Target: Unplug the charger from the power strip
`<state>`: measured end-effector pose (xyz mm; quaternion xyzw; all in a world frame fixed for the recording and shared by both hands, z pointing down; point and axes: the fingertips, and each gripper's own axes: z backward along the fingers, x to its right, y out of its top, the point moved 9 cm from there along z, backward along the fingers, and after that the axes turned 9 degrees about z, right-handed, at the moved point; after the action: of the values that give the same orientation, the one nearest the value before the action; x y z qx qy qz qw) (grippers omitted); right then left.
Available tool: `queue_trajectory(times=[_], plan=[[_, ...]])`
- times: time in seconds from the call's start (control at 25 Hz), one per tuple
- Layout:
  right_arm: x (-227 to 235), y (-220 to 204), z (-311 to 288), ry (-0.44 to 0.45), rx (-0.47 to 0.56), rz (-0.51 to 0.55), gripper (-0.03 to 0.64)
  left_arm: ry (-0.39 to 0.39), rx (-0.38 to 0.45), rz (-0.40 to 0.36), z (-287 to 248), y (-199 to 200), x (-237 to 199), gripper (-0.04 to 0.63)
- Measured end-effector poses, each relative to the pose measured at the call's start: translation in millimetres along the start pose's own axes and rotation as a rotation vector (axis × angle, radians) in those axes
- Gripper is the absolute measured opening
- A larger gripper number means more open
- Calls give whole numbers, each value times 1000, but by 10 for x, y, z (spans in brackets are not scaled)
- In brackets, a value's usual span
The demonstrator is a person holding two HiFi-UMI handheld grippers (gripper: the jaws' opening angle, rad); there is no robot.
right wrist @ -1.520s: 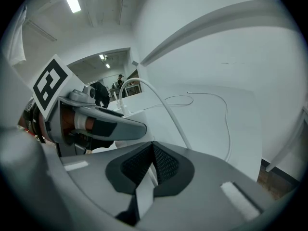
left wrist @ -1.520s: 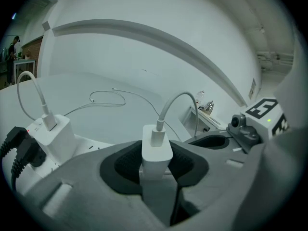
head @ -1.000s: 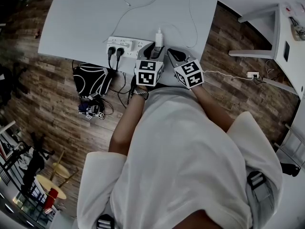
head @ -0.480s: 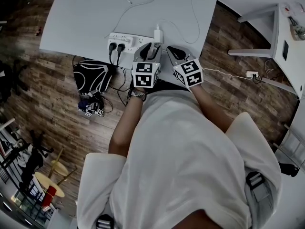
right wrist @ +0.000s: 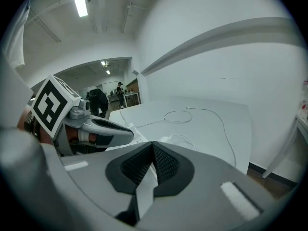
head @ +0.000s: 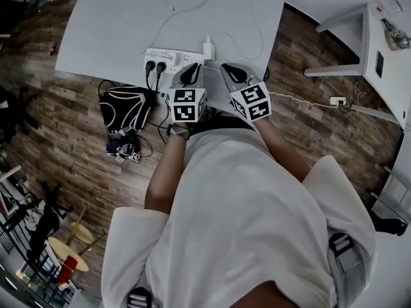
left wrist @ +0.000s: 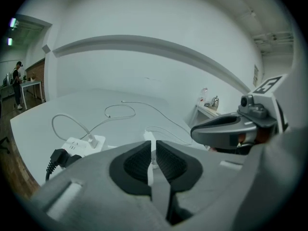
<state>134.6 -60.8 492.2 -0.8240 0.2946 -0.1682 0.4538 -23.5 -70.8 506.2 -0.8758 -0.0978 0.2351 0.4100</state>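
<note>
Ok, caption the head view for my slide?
Head view: white charger upright in the power strip; left gripper, jaws closing on nothing, and right gripper hover just short of it.

On the white tabletop [head: 109, 31] the charger [head: 209, 48] stands upright at the right end of the power strip [head: 172, 58], which has two black plugs [head: 155, 66] at its left end. The left claw [head: 192, 70], its jaws closing on nothing, and the right claw [head: 229, 70] hover just short of the charger.

A white short-sleeved shirt [head: 257, 223] with black strap buckles [head: 340, 244] and a wristwatch [head: 177, 131] are worn, and the grey left gripper [head: 191, 74] (jaws closing, nothing between) and right gripper [head: 232, 71] are fitted with black ribbed pads [left wrist: 137, 161] and black-and-white marker cubes [head: 187, 104].
</note>
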Motion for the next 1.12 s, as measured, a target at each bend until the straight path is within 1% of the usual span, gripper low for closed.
queue_trajectory(times=[0.12,0.28,0.48,0.64,0.8,0.88,1.04,1.12], plan=[[-9,59,35,-18,14,-4,2,-8,11,-16,62,43,-26,5],[-83,162,109,-49,41,-2,2,-27,38,-60,197,123,-29,5],[-166,454,237,-88,120,15,2,-3,145,-140,488,393,-35,5],[-269,748,328,-100,178,53,2,-10,221,-160,728,655,-54,5],[-387,1011,401,-101,215,135,2,-4,274,-186,936,877,-54,5],[-419,1155,442,-102,236,161,2,-1,304,-220,1026,1005,-41,5],[-449,1501,498,-124,297,166,2,15,359,-291,1195,1252,-62,5],[-457,1663,531,-140,329,166,2,18,380,-294,1261,1363,-91,5]])
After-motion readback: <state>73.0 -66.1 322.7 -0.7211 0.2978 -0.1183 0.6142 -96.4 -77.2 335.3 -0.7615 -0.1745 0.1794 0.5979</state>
